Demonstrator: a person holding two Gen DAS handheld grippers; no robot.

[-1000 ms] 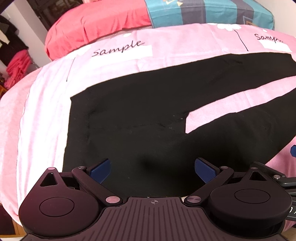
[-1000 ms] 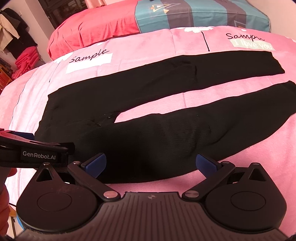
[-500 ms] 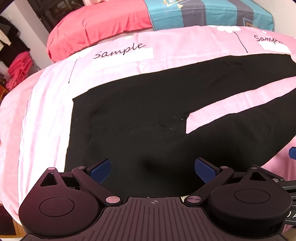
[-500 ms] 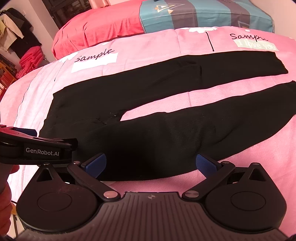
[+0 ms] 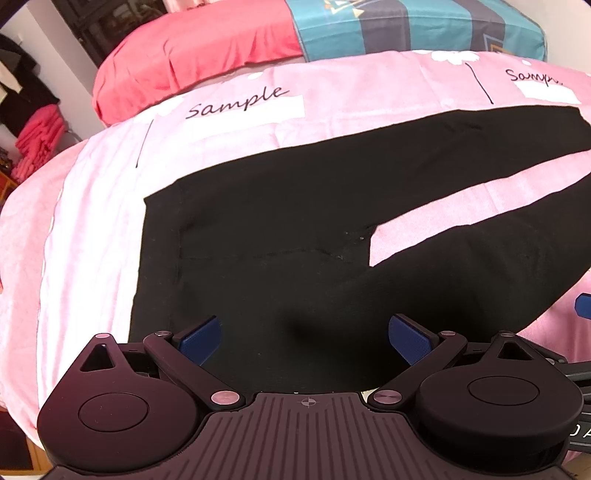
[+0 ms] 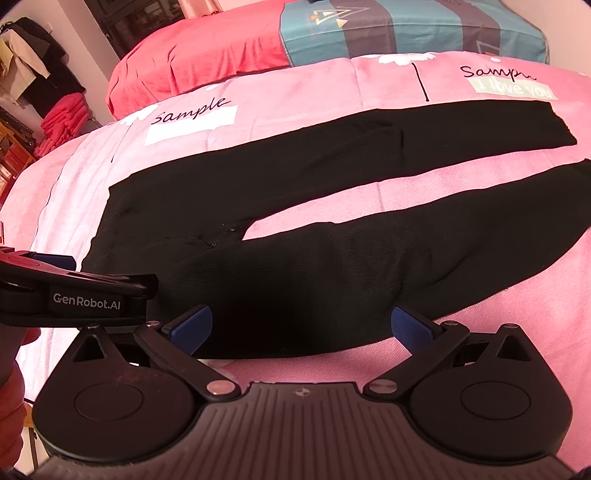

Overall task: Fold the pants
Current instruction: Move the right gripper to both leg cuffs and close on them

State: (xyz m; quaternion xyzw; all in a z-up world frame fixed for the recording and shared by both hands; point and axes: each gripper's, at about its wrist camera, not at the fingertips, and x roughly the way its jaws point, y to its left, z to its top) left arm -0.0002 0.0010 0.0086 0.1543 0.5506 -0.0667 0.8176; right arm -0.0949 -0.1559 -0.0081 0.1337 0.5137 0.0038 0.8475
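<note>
Black pants lie flat on the pink bed sheet, waistband to the left, both legs spread apart to the right. They also show in the left wrist view. My left gripper is open and empty, just above the near edge of the waist part. My right gripper is open and empty over the near edge of the near leg. The left gripper's body shows at the left of the right wrist view.
A red pillow and a teal striped pillow lie at the head of the bed. Red folded cloth sits on a shelf at the far left. The bed's near edge is below the grippers.
Both grippers have shifted slightly; the view of the pants has moved a little right and down. Both stay open and empty.
</note>
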